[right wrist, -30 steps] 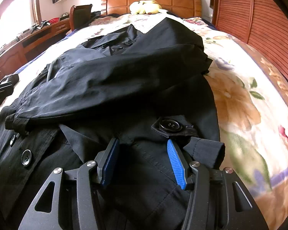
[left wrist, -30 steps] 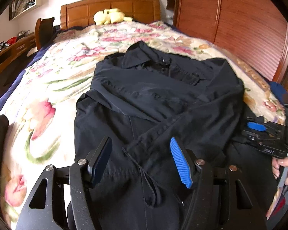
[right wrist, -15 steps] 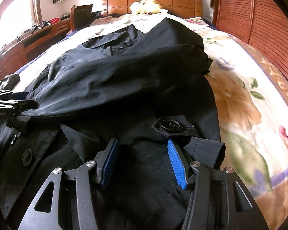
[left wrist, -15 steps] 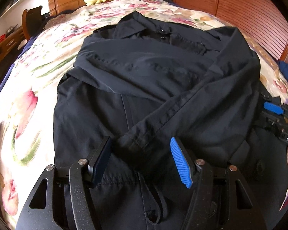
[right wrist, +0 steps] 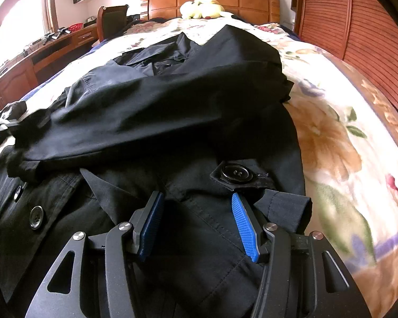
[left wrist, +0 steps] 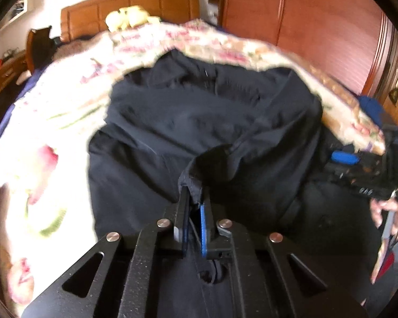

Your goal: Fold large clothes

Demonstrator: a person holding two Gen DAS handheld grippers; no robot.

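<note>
Left wrist view, blurred: the left tongs (left wrist: 194, 198) are clamped tight on the cuff end of a sleeve (left wrist: 199, 175) of the large black cotton coat (left wrist: 199, 111), w/ a bunch of dark cloth pinched between the black pad and the blue pad. The cuff is raised off the coat body; the sleeve runs back up-right toward the shoulder. The coat lies spread on the floral-print bedspread (left wrist: 63, 106) of a bed w/ an orange-brown wooden headboard (left wrist: 135, 2). A pale yellow plush toy (left wrist: 127, 17) sits by the headboard. At the right edge are the right tongs (left wrist: 345, 157), one blue pad showing, on the coat's far side, and part of a person's hand (left wrist: 384, 209) behind them. A reddish wooden wardrobe (left wrist: 305, 18) stands beyond the bed.

Right wrist view, sharp: the right tongs (right wrist: 196, 201) are partly open, pads apart, resting low over the coat's lower front; cloth lies between and under them, not pinched. Just beyond the blue right pad is a large black button (right wrist: 236, 172) on a tab; a folded cuff (right wrist: 289, 206) lies beside that pad. Another sleeve is folded across the chest. Two more buttons show at lower left, e.g. a shiny one (right wrist: 36, 216). The left tongs (right wrist: 2, 124) appear at the left edge, blurred. A wooden table (right wrist: 21, 61) w/ clutter and a chair (right wrist: 114, 18) stand left of the bed.
</note>
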